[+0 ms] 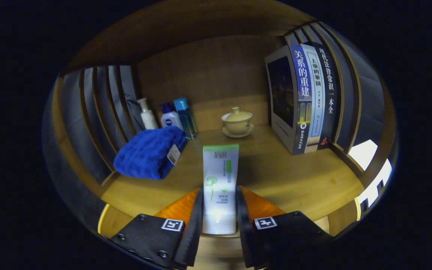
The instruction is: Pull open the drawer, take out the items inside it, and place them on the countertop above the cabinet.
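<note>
A white tube with a green end and green print [219, 183] stands upright between the fingers of my gripper [219, 210]. Both fingers press on its lower sides, so the gripper is shut on it. The tube's bottom end is at the front edge of the wooden countertop [276, 176], and I cannot tell whether it rests on the wood. A folded blue towel [150, 152] lies on the countertop, ahead and to the left of the fingers.
Behind the towel stand a white pump bottle [147, 115], a blue-capped white bottle [170, 117] and a clear blue bottle [185, 117]. A lidded cream cup on a saucer [237, 122] sits at the back. Three upright books [306, 97] stand at the right. Slatted walls close both sides.
</note>
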### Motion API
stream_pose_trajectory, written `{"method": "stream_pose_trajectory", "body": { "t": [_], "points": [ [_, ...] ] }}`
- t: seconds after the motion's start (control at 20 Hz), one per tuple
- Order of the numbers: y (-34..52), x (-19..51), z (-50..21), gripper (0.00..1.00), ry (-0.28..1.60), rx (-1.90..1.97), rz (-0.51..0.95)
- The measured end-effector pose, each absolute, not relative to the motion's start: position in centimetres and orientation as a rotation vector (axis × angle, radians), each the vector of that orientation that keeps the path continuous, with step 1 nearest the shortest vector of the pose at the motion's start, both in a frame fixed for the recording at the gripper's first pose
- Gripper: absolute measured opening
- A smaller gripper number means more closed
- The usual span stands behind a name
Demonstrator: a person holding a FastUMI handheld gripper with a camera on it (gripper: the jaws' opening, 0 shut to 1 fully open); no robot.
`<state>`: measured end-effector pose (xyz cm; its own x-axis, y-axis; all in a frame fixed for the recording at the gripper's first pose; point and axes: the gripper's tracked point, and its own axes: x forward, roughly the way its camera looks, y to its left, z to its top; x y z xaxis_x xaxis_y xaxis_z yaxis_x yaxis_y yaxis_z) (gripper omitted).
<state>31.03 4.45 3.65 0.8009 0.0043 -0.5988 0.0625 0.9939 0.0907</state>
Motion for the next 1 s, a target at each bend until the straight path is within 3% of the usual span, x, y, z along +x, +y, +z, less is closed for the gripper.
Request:
{"method": "stream_pose_trajectory", "body": {
  "t": [0.1, 0.4, 1.0],
  "points": [
    [4.5, 31.1, 3.7, 0.62, 0.63, 0.122, -0.03],
    [4.5, 31.2, 4.4, 0.99, 0.605, 0.14, -0.023],
    [7.9, 25.7, 13.9, 0.99, 0.387, 0.131, 0.136]
  ]
}}
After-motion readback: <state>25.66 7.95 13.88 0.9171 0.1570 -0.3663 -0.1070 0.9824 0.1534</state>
